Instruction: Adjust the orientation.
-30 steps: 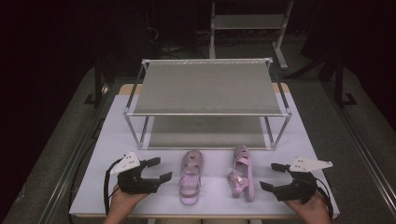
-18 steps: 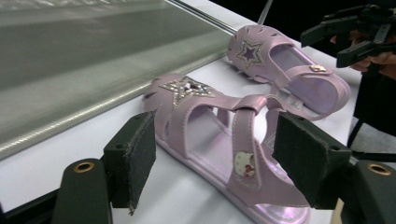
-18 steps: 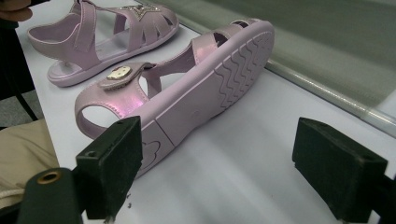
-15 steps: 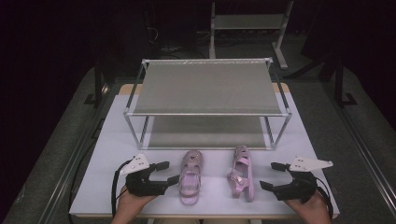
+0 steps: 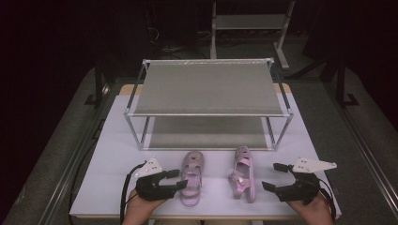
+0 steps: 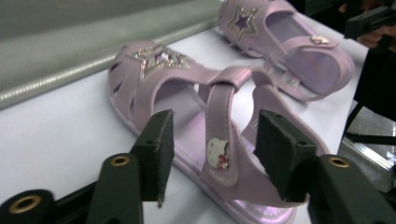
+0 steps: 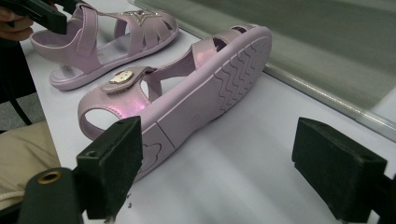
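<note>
High view: a white table [image 5: 117,154] fills the frame's middle in a dark room, a two-tier metal rack [image 5: 209,89] on it. Two pink sandals lie low centre. Left gripper [image 5: 177,179], lower left, has been closing, jaws half open astride the upright sandal [image 5: 191,178], not pressing. Right gripper [image 5: 274,176], lower right, gapes empty beside the sandal tipped on its side [image 5: 242,174].

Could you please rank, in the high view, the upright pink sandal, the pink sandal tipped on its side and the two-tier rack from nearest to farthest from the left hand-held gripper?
1. Upright pink sandal: directly at the left hand-held gripper, between its jaws.
2. Pink sandal tipped on its side: further right, nearer the other hand.
3. Two-tier rack: behind both sandals, toward the table's far side.
</note>
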Demonstrator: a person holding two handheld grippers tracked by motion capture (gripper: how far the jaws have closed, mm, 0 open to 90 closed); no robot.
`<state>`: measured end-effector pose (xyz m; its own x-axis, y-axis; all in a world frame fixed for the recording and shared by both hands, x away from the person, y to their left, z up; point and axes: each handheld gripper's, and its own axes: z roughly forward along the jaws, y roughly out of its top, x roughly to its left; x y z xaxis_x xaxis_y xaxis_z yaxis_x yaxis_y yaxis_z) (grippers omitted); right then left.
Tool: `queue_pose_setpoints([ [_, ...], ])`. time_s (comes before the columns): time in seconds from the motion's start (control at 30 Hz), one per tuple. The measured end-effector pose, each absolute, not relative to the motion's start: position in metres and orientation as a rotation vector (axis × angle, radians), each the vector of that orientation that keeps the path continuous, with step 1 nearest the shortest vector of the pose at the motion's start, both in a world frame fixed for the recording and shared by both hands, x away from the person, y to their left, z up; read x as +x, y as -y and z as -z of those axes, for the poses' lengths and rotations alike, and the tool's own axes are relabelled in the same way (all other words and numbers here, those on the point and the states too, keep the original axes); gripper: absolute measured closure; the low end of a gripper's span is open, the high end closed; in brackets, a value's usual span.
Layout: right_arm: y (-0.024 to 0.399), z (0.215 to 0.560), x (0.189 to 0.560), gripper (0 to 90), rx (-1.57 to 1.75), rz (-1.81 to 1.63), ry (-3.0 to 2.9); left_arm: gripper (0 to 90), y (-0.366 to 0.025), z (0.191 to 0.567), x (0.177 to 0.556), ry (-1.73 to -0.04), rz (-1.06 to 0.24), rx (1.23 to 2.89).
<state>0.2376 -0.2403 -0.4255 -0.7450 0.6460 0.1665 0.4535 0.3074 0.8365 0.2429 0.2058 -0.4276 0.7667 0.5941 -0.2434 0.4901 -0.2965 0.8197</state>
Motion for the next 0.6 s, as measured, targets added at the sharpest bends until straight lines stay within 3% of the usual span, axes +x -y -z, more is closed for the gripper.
queue_pose_setpoints([
  [0.23, 0.2387, 0.4262, 0.2377, 15.8, 1.006, -1.412, -2.38, 54.1, -0.2031, 0.4303, 0.2431, -0.858, -0.099, 1.948],
  [0.37, 0.2377, 0.4251, 0.2367, 16.2, 1.019, -1.399, -2.377, 65.9, -0.1966, 0.4304, 0.2407, -0.858, -0.101, 1.962],
  [0.6, 0.2437, 0.4236, 0.2356, 16.2, 1.044, -1.424, -2.338, 77.4, -0.2048, 0.4331, 0.2387, -0.939, -0.132, 1.926],
])
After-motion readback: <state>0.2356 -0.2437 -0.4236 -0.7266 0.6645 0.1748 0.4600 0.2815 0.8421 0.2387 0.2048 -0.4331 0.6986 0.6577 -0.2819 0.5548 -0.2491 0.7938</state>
